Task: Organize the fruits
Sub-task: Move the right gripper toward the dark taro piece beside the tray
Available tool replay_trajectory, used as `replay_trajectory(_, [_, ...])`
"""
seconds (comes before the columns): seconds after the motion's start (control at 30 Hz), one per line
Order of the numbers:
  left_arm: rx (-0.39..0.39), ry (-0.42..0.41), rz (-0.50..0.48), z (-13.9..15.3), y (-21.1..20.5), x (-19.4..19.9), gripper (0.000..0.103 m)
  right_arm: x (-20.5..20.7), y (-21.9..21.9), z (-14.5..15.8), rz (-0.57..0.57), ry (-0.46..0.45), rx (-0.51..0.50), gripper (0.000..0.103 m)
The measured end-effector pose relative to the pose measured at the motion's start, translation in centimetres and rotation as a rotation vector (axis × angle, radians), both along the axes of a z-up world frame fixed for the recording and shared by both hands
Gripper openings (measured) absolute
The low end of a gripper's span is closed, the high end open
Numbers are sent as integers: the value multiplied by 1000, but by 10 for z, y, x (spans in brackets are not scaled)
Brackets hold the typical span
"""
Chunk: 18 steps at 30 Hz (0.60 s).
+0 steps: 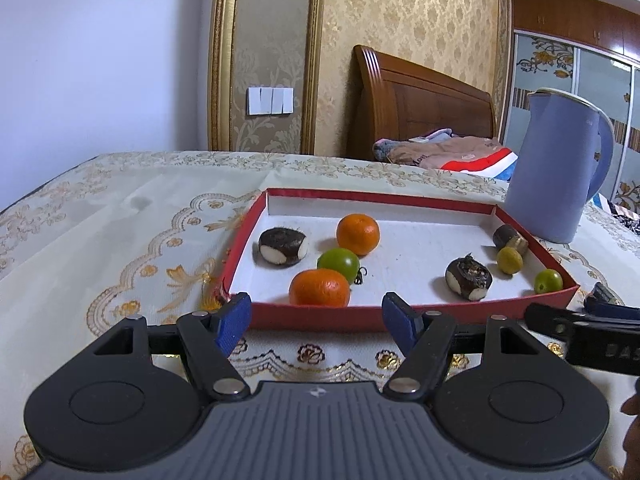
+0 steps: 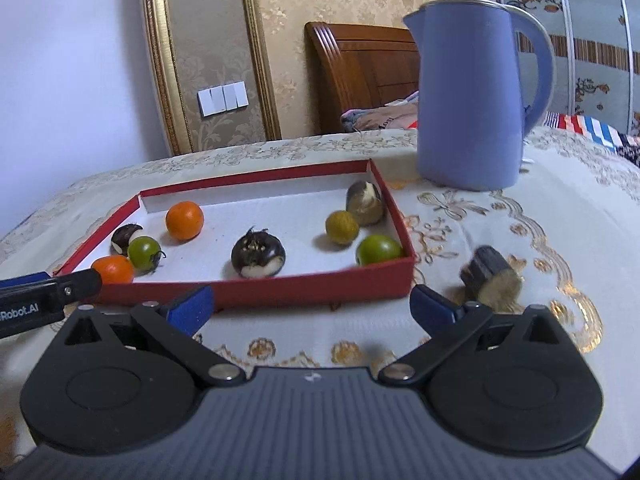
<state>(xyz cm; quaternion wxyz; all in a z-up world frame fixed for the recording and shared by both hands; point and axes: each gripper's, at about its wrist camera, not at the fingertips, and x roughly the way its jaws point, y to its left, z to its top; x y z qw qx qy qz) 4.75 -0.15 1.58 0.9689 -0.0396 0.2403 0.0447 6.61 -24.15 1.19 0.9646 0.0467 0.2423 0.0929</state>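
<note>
Now: water chestnut (image 2: 491,278) on cloth, just beyond R fingers (image 2: 434,307), untouched.

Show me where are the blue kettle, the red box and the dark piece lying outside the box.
blue kettle (image 2: 468,120): right wrist view, middle of its body.
red box (image 2: 312,290): right wrist view, its near outer wall.
dark piece outside the box (image 2: 490,278): right wrist view, middle of the piece on the tablecloth.

gold damask wall (image 1: 400,40) at far, wooden headboard (image 1: 420,108) right, white switch panel (image 1: 270,101) left.
</note>
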Motion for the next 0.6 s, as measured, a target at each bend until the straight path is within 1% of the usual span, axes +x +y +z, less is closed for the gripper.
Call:
replay_trajectory(0.1, [7, 7, -5, -2, 0, -4, 72, -2, -4, 1, -16, -2, 13, 103])
replay_trajectory(0.37, [-3, 18, -59, -5, -3, -18, 72, -5, -4, 0, -16, 13, 0, 103])
replay_trajectory(0.5, [-24, 50, -128, -8, -7, -25, 72, -15, -16, 1, -43, 10, 32, 103])
replay_trajectory(0.6, [-2, 45, -168, -9, -15, -36, 72, -23, -24, 2, -80, -16, 44, 103])
